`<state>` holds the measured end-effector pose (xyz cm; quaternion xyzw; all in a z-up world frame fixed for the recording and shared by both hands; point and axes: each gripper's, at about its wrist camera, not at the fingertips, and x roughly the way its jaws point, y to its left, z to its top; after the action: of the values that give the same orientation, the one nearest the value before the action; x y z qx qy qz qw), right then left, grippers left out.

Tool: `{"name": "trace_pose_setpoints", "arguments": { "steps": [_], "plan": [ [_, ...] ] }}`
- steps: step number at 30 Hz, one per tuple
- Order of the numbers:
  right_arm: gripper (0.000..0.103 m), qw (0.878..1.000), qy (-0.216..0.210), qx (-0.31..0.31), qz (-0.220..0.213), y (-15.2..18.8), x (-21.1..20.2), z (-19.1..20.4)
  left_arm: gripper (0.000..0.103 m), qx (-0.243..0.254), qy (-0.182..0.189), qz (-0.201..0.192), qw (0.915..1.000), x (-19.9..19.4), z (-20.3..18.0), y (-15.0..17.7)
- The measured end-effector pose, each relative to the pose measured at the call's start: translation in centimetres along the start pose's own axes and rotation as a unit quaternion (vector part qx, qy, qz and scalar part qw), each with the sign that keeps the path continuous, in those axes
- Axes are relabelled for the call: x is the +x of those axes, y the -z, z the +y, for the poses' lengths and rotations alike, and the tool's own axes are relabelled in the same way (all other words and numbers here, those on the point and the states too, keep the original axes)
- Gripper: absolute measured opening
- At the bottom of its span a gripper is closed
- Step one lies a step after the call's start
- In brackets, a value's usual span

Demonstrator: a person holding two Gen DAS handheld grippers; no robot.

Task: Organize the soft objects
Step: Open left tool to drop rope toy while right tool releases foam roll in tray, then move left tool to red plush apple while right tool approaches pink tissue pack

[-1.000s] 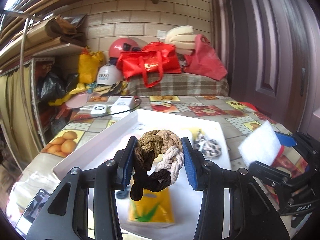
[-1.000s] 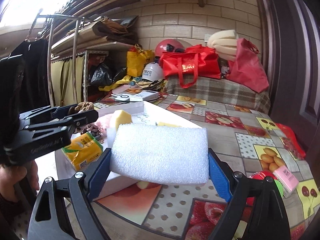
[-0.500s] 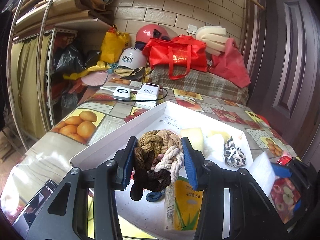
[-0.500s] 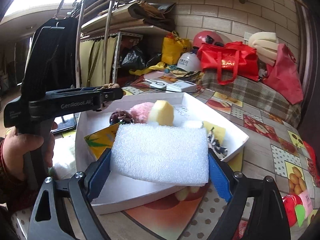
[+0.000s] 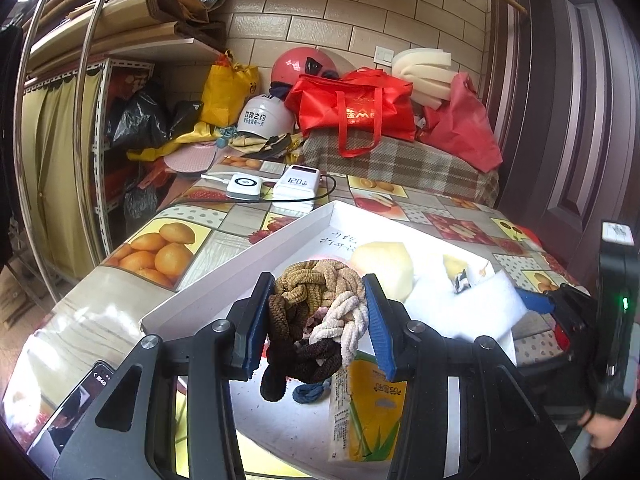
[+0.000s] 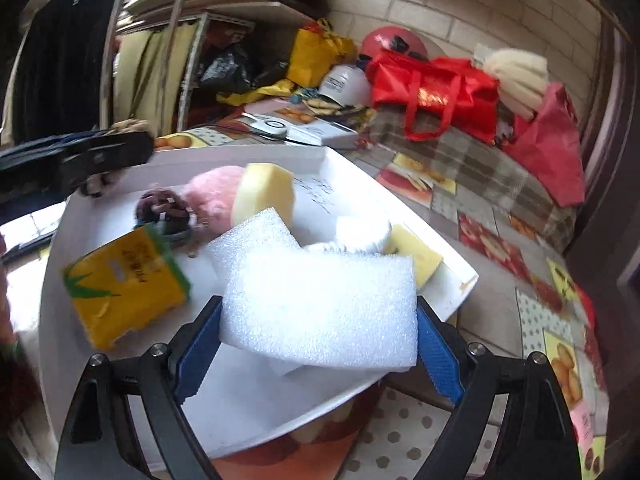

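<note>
Left tongs [image 5: 318, 320] pinching braided hair ties [image 5: 316, 312], right tongs [image 6: 318, 338] pinching foam sheet [image 6: 320, 308] above white tray [image 6: 352, 168], yellow tissue pack [image 6: 128, 280] and sponge [image 6: 264, 192] inside tray, view blurred.

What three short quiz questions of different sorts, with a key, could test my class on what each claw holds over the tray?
1. True or false: the left claw grips a braided brown, tan and cream rope bundle.
2. The right claw holds: A) yellow tissue pack B) white foam block C) pink fluffy ball
3. Fill in: both items hang over the shallow white ____.

Key: 1 true; 2 B; 3 tray.
</note>
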<state>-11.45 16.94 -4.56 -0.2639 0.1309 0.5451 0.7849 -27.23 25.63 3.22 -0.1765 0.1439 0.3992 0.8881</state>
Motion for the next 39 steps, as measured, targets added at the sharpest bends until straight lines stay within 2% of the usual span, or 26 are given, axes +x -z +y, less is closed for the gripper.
{"name": "trace_pose_setpoints", "arguments": {
  "steps": [4,10,13,16,17,19,20,23,39],
  "plan": [
    [0.089,0.999,-0.002,0.033,-0.008,-0.1,0.0,-1.3,0.044,0.014,-0.009,-0.003,0.9999,0.3,-0.6,-0.1],
    [0.089,0.999,-0.005,0.008,-0.045,-0.4,-1.4,0.7,0.044,0.066,-0.03,0.008,0.9973,2.5,-2.9,-0.5],
    [0.089,0.998,-0.017,-0.007,-0.058,-0.6,-1.7,1.5,0.044,0.067,-0.029,0.013,0.9972,2.7,-2.8,-0.5],
    [0.091,0.998,-0.028,-0.016,-0.061,-0.7,-1.6,1.7,0.05,0.058,-0.037,0.008,0.9976,2.6,-2.4,-0.5],
    [0.093,0.998,-0.029,-0.017,-0.058,-0.7,-1.4,1.7,0.056,0.058,-0.041,0.007,0.9975,2.6,-2.4,-0.5],
    [0.103,0.998,-0.028,-0.017,-0.055,-0.6,-1.2,1.6,0.078,0.059,-0.048,0.004,0.9971,2.5,-2.6,-0.5],
    [0.103,0.998,-0.028,-0.016,-0.057,-0.6,-1.2,1.5,0.089,0.06,-0.051,-0.001,0.9969,2.3,-2.7,-0.5],
    [0.103,0.998,-0.025,-0.013,-0.06,-0.6,-1.4,1.4,0.102,0.061,-0.051,-0.013,0.9967,1.8,-2.7,-0.4],
    [0.103,0.998,-0.018,0.016,-0.064,-0.4,-1.6,0.5,0.103,0.063,-0.054,-0.026,0.9962,1.1,-2.5,-0.7]
  ]
}}
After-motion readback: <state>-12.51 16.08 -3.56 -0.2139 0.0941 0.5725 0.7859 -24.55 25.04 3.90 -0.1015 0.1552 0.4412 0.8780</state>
